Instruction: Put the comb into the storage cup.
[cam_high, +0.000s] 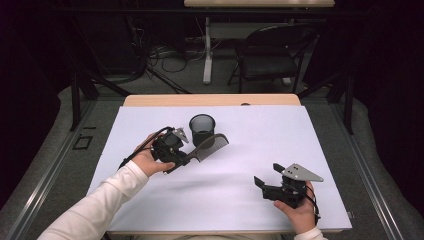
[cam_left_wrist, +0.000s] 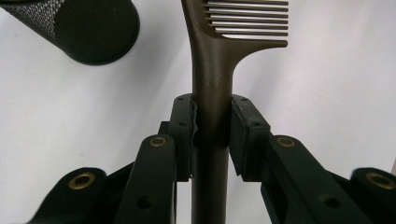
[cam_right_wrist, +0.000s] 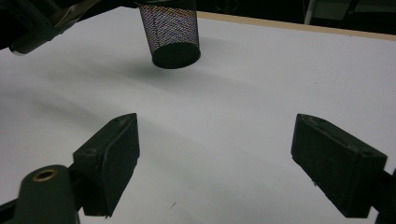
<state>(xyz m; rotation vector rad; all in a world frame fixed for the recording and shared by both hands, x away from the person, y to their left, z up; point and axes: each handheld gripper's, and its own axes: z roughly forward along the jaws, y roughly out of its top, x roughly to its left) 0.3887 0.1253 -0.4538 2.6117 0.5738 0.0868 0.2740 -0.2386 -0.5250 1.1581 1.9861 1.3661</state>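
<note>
Left gripper (cam_left_wrist: 212, 135) clamped on comb (cam_left_wrist: 219, 60) handle; right gripper (cam_right_wrist: 215, 163) jaws wide apart, empty

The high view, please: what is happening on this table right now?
A person holds a gripper in each hand. The left gripper is shut on the handle of a dark comb, held beside a black mesh cup standing on the white table. The right gripper is open, holds nothing and is apart from the cup, nearer the person.

The comb (cam_left_wrist: 212, 70) loses its teeth' far end and the mesh cup (cam_left_wrist: 79, 28) its mouth to the frame's edge.
</note>
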